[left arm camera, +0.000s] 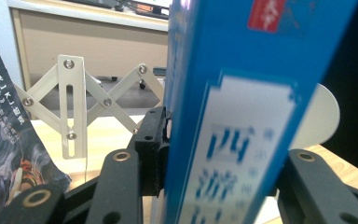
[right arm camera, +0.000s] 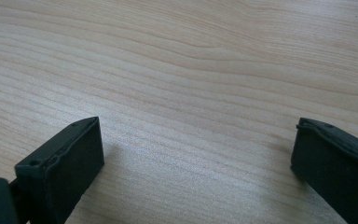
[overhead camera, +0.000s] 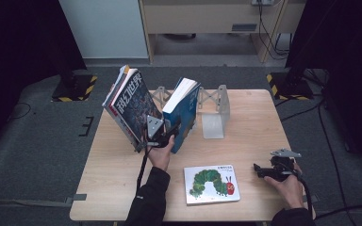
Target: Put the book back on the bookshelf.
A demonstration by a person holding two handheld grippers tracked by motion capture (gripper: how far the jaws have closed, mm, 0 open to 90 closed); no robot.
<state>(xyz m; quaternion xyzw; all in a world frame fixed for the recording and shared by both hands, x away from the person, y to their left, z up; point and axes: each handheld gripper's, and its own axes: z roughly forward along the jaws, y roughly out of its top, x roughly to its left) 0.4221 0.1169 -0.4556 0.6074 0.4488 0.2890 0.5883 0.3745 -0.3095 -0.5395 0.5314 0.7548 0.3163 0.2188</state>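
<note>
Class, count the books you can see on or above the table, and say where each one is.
3: the dark-covered book leaning at the rack's left, the blue book clamped in the left tool, and the caterpillar book lying flat near the front edge.

Readable marks, as I find them:
- Dark book (overhead camera: 131,104) at my left: large white characters 科幻世界 down the cover; in my left gripper view (left arm camera: 9,140), small white 英 in brackets.
- Blue book (left arm camera: 242,116) between my left jaws: white label with 西游, blurred; red stamp above, unreadable.

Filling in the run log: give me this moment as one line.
left hand-held gripper: shut on blue book | right hand-held gripper: open over table | caterpillar book: flat
</note>
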